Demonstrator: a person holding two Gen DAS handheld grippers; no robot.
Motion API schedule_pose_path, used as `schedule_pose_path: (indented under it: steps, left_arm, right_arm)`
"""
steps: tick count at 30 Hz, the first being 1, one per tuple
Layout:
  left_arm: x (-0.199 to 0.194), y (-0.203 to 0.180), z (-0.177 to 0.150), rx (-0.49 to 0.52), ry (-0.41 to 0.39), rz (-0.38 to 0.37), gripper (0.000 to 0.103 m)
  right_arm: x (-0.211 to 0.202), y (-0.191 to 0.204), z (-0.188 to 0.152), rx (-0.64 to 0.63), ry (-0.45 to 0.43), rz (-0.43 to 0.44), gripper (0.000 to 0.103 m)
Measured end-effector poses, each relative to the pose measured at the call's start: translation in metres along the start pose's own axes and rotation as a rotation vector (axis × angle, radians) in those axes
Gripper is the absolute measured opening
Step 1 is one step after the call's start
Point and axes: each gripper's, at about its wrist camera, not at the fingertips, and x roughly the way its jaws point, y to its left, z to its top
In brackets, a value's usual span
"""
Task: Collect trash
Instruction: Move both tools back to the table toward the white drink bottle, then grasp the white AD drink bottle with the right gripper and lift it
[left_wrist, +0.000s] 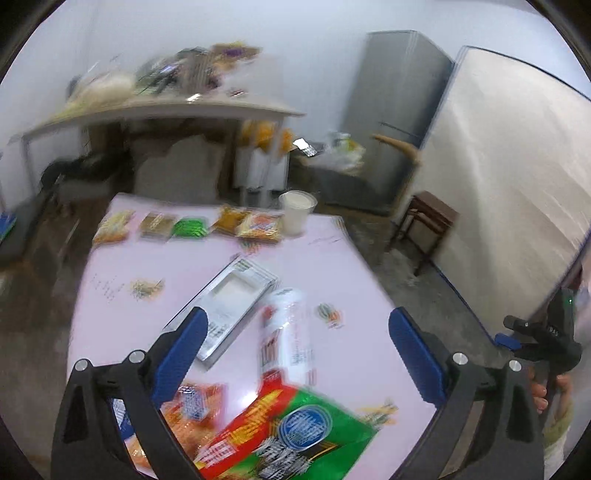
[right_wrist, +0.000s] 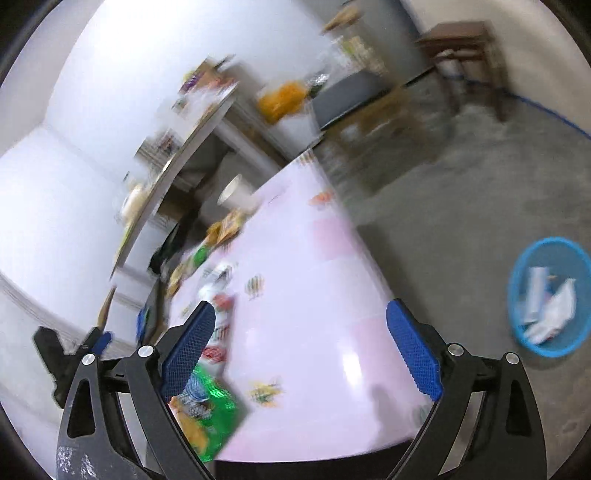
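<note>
Above the pink surface (left_wrist: 332, 258), both tongs, left (left_wrist: 295, 354) and right (right_wrist: 301, 350), gape wide, grasping nothing. Wrappers fill the blue basket (right_wrist: 517, 295) on the floor.

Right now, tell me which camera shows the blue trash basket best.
The right wrist view. The blue trash basket sits on the floor at the right of that picture, beside the pink table, its rim whole and pale wrappers inside. The left wrist view does not show the basket at all.
</note>
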Motion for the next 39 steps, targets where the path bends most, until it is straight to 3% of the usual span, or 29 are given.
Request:
schedule_pose_path:
  steps: [4, 9, 17, 20, 24, 29, 35, 39]
  left_arm:
    - [0.000, 0.039, -0.018, -0.079, 0.022, -0.024, 0.096]
    - [-0.004, 0.057, -0.045, -0.092, 0.027, -0.043, 0.096]
    - [0.009, 0.068, -0.071, -0.023, 0.054, -0.071, 0.096]
    - [0.014, 0.069, -0.077, -0.001, 0.067, -0.092, 0.096]
    - [0.024, 0.070, -0.082, 0.012, 0.086, -0.116, 0.096]
    - [0.040, 0.067, -0.088, -0.006, 0.131, -0.144, 0.096]
    - [0.049, 0.060, -0.088, 0.021, 0.129, -0.149, 0.096]
    - [0.048, 0.061, -0.071, 0.066, 0.119, -0.133, 0.096]
  right_arm:
    - [0.063, 0.051, -0.008, -0.029, 0.157, 0.060, 0.090]
    - [0.141, 0.105, -0.033, -0.052, 0.328, 0.100, 0.090]
    - [0.228, 0.134, -0.050, -0.055, 0.436, -0.005, 0.089]
    - [0.243, 0.141, -0.062, -0.084, 0.459, -0.027, 0.076]
    - [0.249, 0.141, -0.065, -0.096, 0.435, 0.004, 0.058]
    - [0.243, 0.136, -0.052, -0.118, 0.295, -0.039, 0.058]
    - [0.228, 0.123, -0.029, -0.199, 0.110, -0.189, 0.058]
    - [0.224, 0.111, -0.011, -0.266, 0.104, -0.245, 0.058]
